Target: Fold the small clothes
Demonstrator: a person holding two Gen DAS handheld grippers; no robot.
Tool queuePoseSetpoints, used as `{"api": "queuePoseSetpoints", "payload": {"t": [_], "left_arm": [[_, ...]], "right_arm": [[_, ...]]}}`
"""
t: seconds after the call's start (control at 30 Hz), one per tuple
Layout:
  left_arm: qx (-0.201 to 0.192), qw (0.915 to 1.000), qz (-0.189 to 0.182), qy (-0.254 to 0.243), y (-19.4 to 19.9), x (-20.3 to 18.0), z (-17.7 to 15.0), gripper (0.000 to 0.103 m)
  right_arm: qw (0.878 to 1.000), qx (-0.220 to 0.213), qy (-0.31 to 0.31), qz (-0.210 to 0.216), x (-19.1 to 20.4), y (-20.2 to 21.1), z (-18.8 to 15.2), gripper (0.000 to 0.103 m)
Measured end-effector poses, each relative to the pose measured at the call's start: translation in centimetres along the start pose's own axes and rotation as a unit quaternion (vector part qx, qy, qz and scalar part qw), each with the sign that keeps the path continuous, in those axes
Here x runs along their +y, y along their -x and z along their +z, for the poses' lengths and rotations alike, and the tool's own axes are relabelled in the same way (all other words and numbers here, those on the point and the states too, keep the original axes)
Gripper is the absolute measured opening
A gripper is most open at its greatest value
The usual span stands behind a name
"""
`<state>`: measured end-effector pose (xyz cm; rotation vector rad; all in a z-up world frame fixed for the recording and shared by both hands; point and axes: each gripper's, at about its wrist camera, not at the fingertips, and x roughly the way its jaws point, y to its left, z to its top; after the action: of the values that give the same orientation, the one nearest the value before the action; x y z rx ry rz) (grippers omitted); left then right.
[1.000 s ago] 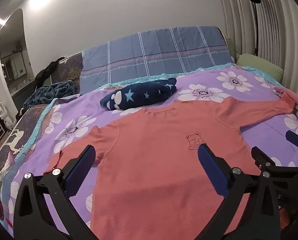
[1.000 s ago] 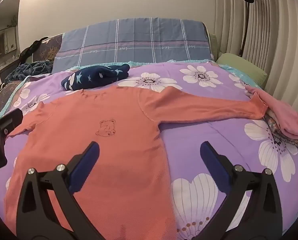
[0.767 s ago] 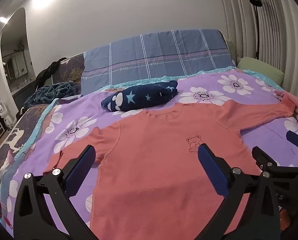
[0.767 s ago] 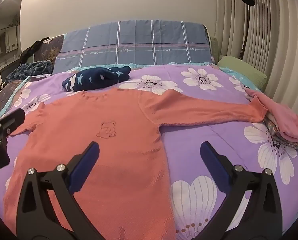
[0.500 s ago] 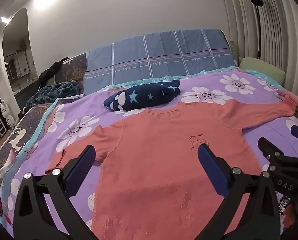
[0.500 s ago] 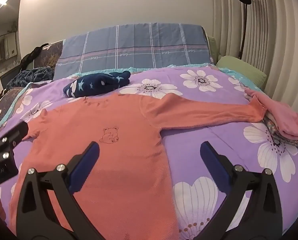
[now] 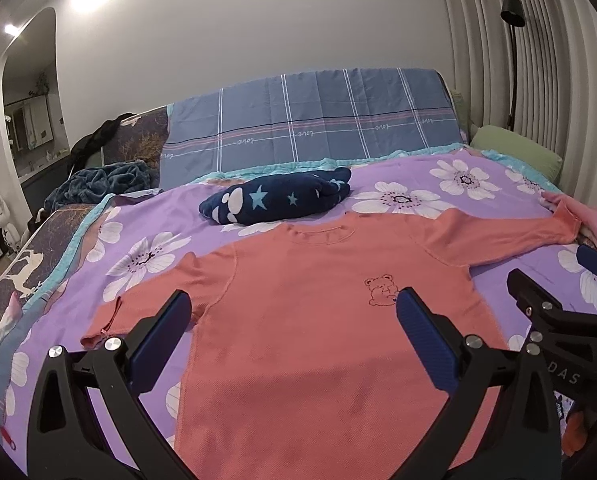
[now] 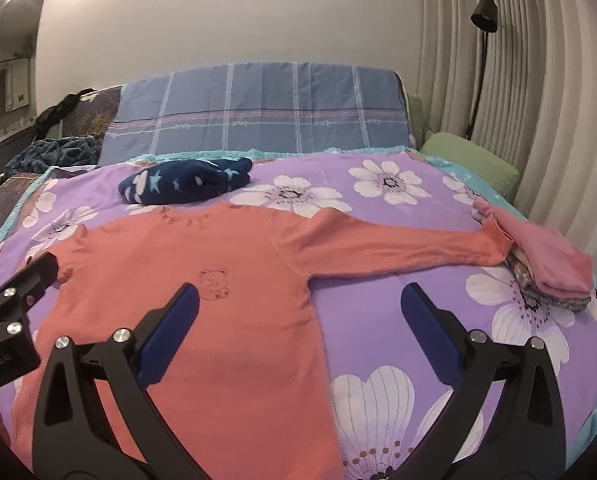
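Note:
A salmon-orange long-sleeved shirt (image 7: 318,300) (image 8: 202,292) with a small bear outline on the chest lies flat, front up, on the purple flowered bedspread (image 7: 146,216) (image 8: 378,320). Its left sleeve is folded short; its right sleeve (image 8: 398,246) stretches out to a pile of folded clothes. My left gripper (image 7: 290,312) hovers open above the shirt's lower body, holding nothing. My right gripper (image 8: 298,304) is open too, over the shirt's right side seam, with nothing between its fingers. Each gripper shows at the edge of the other's view.
A rolled navy garment with stars (image 7: 278,198) (image 8: 186,182) lies just past the collar. Folded clothes topped by a pink piece (image 8: 546,260) sit at the right edge. A plaid blue headboard cover (image 7: 314,120), a green pillow (image 8: 470,160) and a floor lamp (image 8: 483,12) stand behind.
Both grippers have drawn back and risen slightly, so the shirt appears a little farther off and more of the wall shows. The shirt and both jaws are unchanged.

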<state>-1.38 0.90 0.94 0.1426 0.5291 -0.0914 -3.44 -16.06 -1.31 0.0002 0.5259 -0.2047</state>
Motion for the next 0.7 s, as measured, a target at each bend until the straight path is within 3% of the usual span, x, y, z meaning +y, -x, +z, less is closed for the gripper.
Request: {"api": "queuePoseSetpoints", "payload": {"t": [0.2, 0.43, 0.7], "left_arm": [[0.000, 0.9999, 0.004, -0.009, 0.1, -0.1, -0.4, 0.102], [0.020, 0.9995, -0.024, 0.000, -0.6, 0.2, -0.8, 0.102], [0.004, 0.9999, -0.005, -0.011, -0.4, -0.2, -1.1, 0.102]], "right_arm": [[1.000, -0.001, 0.007, 0.002, 0.5, 0.2, 0.1, 0.101], [1.000, -0.011, -0.001, 0.014, 0.6, 0.6, 0.0, 0.101], [0.999, -0.017, -0.010, 0.026, 0.6, 0.5, 0.3, 0.101]]}}
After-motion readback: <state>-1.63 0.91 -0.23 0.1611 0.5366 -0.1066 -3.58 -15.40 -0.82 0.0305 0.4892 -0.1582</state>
